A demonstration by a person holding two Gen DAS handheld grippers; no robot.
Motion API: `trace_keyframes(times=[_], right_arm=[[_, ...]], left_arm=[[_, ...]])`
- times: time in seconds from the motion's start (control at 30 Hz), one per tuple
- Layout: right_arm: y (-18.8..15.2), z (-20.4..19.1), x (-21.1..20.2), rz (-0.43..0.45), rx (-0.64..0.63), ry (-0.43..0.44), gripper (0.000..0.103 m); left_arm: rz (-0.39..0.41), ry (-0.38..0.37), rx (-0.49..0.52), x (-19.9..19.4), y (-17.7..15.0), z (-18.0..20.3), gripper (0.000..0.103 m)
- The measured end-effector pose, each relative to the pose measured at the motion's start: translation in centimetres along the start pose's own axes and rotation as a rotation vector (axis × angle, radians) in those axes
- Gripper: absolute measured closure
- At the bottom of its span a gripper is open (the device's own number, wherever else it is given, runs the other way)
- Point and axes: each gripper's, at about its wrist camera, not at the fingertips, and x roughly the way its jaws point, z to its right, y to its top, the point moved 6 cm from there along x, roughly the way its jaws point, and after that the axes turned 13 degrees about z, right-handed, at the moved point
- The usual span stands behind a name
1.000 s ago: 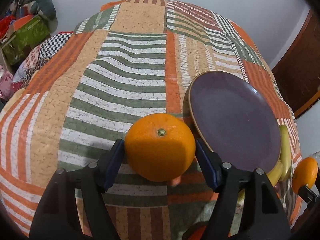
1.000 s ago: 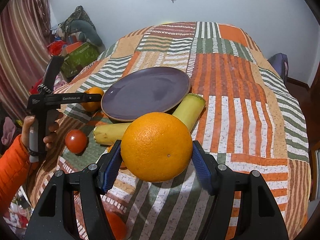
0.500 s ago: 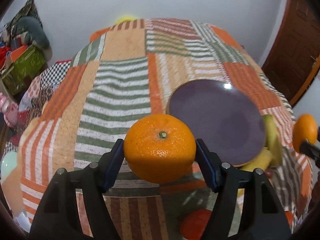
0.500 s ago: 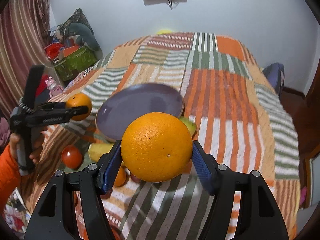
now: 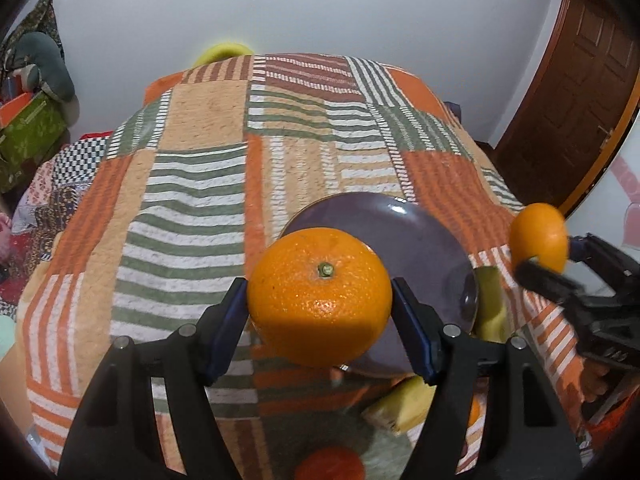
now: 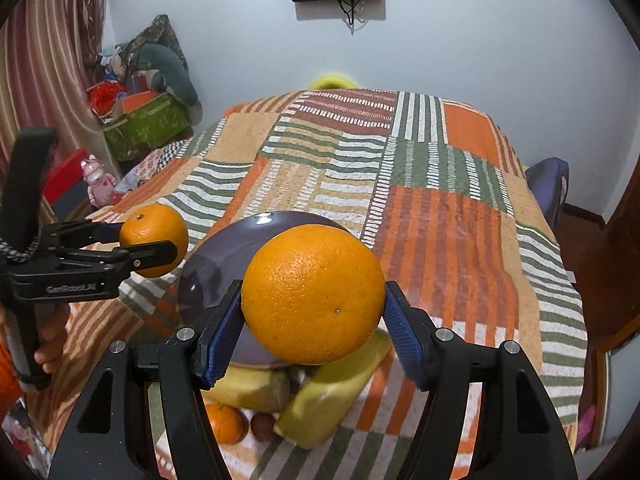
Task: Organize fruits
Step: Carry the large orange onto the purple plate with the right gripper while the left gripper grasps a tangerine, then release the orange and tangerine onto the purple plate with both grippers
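**A:** Patchwork striped bedspread [image 6: 460, 240] under us, round purple plate [image 5: 420, 248] mid-bed. How do I set these down?

**B:** I'd lower slowly over the plate, then release, so nothing rolls.

**A:** My left gripper [image 5: 320, 312] clamps a stem-up round orange [image 5: 320, 296]; my right gripper [image 6: 314, 316] pinches a bigger smooth orange [image 6: 314, 296], both aloft, near the plate.

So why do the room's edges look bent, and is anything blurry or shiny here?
Fisheye lenses bow the wall and door in both views. Left wrist view: the right gripper with its orange is smeared by motion, and the plate shows a small glare spot. Right wrist view: mostly sharp, with glare on the plate's far rim.
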Motion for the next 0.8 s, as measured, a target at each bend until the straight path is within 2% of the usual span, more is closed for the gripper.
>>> trace_keyframes(times=[0.4, 0.8], right_arm=[[-0.3, 0.1, 5.9, -0.093, -0.042, -0.003, 0.039], [-0.7, 1.6, 10.1, -0.164, -0.048, -0.003, 0.039]], left_arm=[[-0.074, -0.033, 0.007, 5.3, 0.6, 1.1, 0.033], [-0.116, -0.023, 0.003, 9.2, 1.0, 0.7, 0.033]])
